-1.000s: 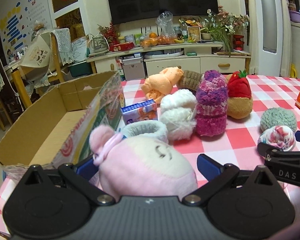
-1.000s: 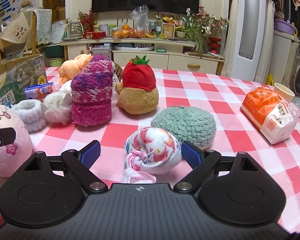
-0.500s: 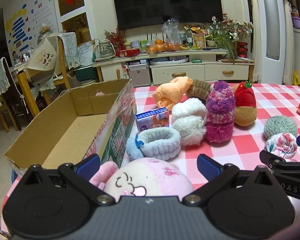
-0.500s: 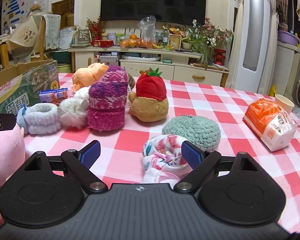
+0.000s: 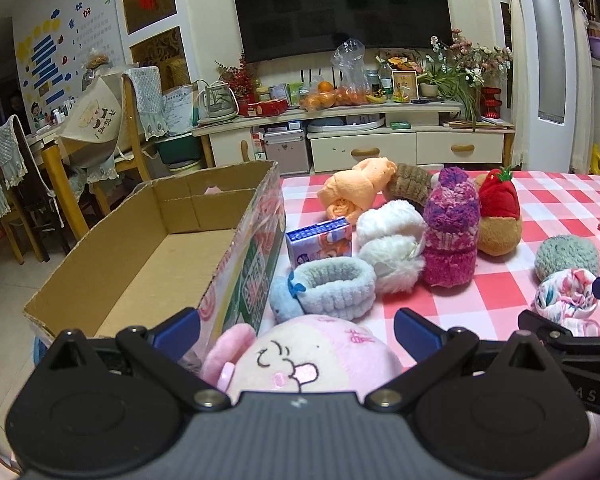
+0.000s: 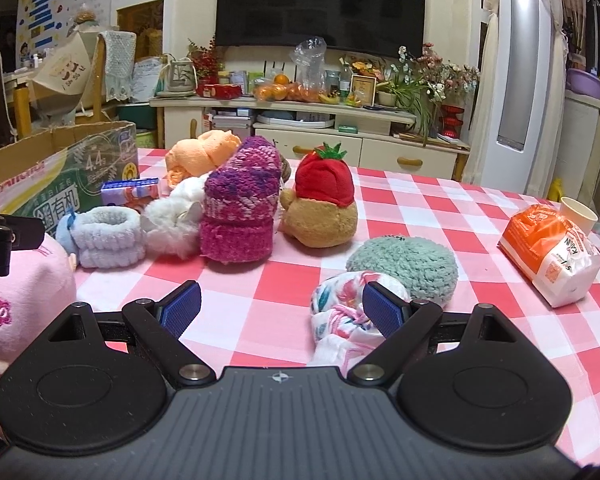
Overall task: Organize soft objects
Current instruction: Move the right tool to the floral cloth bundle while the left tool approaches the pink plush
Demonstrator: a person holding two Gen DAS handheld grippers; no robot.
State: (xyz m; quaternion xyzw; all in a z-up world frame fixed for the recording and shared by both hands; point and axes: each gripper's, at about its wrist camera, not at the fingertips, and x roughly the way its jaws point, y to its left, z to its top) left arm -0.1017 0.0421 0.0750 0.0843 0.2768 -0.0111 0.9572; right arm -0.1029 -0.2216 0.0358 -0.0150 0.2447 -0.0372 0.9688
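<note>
Left wrist view: the box [image 5: 148, 256] stands open and empty at the left edge of the counter [image 5: 512, 280]. The left gripper [image 5: 296, 326] holds its jaws spread on either side of the pink plush [image 5: 308, 356]; whether the pads bear on it cannot be told. The plush looks light, soft and compressible; take hold across its rounded body, not the ear.

Count, left to right:
- one blue wristband [image 5: 332, 284]
- one small carton [image 5: 320, 240]
- one white fluffy piece [image 5: 392, 248]
- one orange cloth [image 5: 356, 192]
- one brown knit ring [image 5: 410, 182]
- one purple knit hat [image 5: 452, 232]
- one strawberry plush [image 5: 498, 216]
- one green knit pad [image 5: 566, 256]
- one floral cloth [image 6: 340, 312]

Right wrist view: the right gripper [image 6: 280, 308] is released, its right pad against the floral cloth, a limp bundle best pinched at its middle.
</note>
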